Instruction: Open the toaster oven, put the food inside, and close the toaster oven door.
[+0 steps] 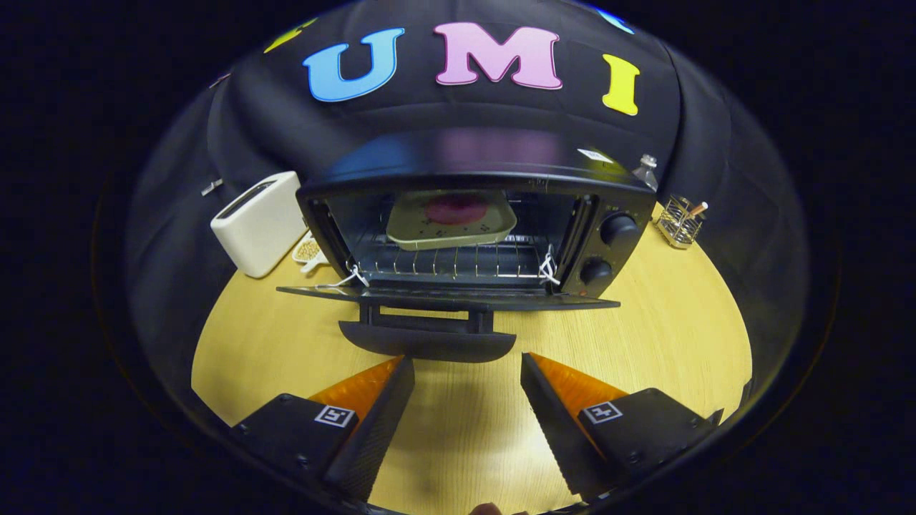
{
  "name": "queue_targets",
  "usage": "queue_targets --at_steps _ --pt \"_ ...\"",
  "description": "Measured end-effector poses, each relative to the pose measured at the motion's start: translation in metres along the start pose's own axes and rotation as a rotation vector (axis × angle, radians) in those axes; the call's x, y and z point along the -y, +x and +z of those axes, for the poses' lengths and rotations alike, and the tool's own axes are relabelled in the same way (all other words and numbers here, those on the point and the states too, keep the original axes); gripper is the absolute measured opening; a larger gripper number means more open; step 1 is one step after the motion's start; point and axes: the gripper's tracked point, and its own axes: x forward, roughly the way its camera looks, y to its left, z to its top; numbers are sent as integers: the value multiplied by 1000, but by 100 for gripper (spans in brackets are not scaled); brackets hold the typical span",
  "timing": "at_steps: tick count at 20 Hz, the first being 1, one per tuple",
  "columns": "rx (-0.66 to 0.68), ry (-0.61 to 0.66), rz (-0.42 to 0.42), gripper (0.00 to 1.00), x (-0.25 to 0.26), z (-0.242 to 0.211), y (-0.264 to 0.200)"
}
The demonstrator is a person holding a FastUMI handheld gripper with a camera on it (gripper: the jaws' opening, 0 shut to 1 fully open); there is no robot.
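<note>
Black toaster oven door (444, 299) lies open with food (456, 209) inside, and the spread, empty jaws of the gripper (467, 368) may slip off its handle (427, 342) when lifting.

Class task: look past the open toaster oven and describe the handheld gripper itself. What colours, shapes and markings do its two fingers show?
The gripper has two wedge-shaped fingers tapering toward the tips. Each has a black ribbed inner pad, an orange ridged upper face and a black blocky base bearing a small square black-and-white marker.
</note>
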Motion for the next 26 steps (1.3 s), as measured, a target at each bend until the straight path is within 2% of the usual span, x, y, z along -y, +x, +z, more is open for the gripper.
queue_targets --at_steps 10,26 --pt "186 -1 -9 99 12 88 -27" --pt "585 -13 -56 98 105 219 -165"
